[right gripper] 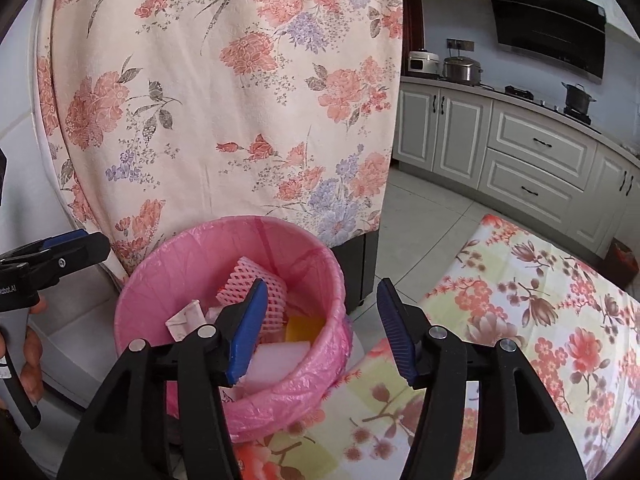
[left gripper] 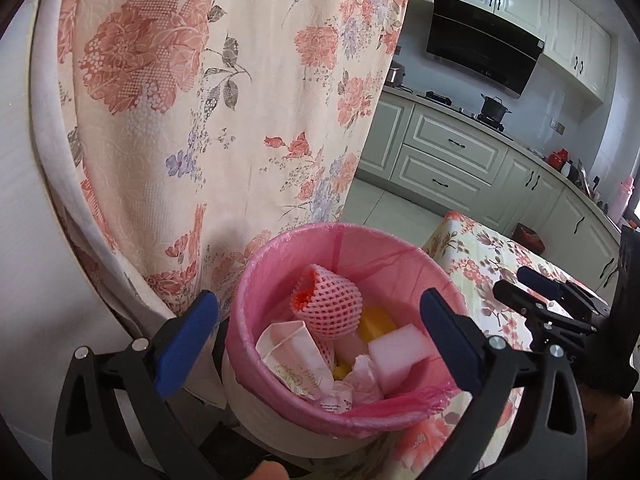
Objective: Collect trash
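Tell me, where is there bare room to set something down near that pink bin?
The floral tablecloth right of the pink-lined bin lies bare up to its far edge. The pale floor tiles between the table and the kitchen cabinets are open too. The bin itself is crowded: foam net, white sponge, crumpled paper.

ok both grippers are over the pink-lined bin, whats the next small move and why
Probably draw both back toward the floral-clothed table for more trash: the left gripper and right gripper stand open and empty, and the pink foam net and white foam block already lie inside the pink-lined bin.
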Motion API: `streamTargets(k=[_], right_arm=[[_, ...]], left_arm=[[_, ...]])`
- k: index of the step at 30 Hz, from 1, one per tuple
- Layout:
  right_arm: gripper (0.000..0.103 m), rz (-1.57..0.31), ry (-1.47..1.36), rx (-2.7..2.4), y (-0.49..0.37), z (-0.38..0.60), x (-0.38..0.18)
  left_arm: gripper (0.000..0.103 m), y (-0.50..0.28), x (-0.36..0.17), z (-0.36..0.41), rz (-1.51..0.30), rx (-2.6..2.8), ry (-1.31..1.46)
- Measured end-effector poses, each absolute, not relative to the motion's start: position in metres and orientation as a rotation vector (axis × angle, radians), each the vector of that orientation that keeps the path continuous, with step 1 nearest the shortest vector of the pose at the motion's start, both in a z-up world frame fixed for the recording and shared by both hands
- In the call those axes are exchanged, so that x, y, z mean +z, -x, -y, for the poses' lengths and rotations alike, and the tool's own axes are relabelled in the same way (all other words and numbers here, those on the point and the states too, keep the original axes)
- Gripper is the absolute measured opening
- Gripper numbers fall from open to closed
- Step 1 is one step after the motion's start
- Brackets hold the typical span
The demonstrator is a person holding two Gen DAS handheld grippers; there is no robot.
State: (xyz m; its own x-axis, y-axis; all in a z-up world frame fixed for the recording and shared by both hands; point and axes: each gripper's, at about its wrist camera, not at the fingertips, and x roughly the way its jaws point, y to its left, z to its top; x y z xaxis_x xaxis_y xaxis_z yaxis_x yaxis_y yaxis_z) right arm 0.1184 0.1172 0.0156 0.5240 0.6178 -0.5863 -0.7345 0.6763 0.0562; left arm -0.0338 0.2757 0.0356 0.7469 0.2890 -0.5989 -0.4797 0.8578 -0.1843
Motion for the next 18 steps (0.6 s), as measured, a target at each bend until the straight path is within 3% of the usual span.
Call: streamTargets(k=[18], right_arm=[[0.085,-0.532,0.137,0.706,-0.052,-0.040,0.029]], left_arm=[[0.098,0.077,0.032,-0.217,-0.634,0.504,0.283]])
